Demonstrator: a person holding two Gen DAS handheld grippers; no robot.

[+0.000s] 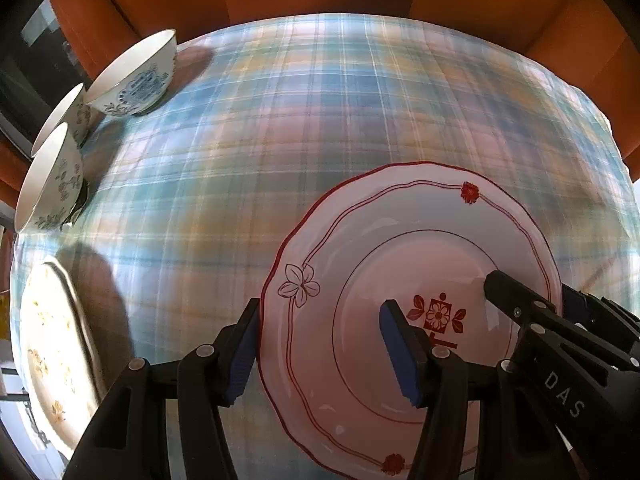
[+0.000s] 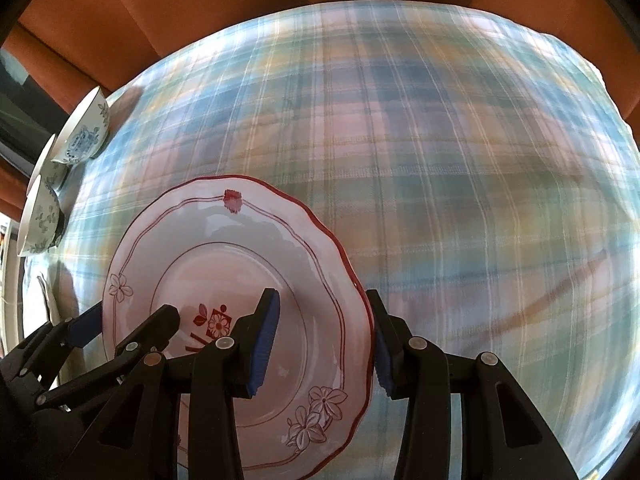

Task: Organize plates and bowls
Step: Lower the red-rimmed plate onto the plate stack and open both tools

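My left gripper (image 1: pixel 320 348) straddles the left rim of the pink plate (image 1: pixel 400 240): one blue pad sits outside the scalloped red edge, the other over the plate's well. Whether the pads press on the rim cannot be determined. My right gripper (image 2: pixel 324 344) straddles the opposite rim in the same manner, one pad outside the edge and one inside; contact is likewise unclear.

The plate lies on the plaid tablecloth (image 1: pixel 280 120), at the near side of the table. Its centre carries a red flower emblem (image 1: pixel 438 314); no legible text appears on it. The only readable marking is "DAS", printed in white on the right gripper's body in the left wrist view.

Three white bowls with blue patterns (image 1: pixel 136 76) stand together at the far left edge of the cloth. A cream plate with yellow flowers (image 1: pixel 48 360) lies at the near left.
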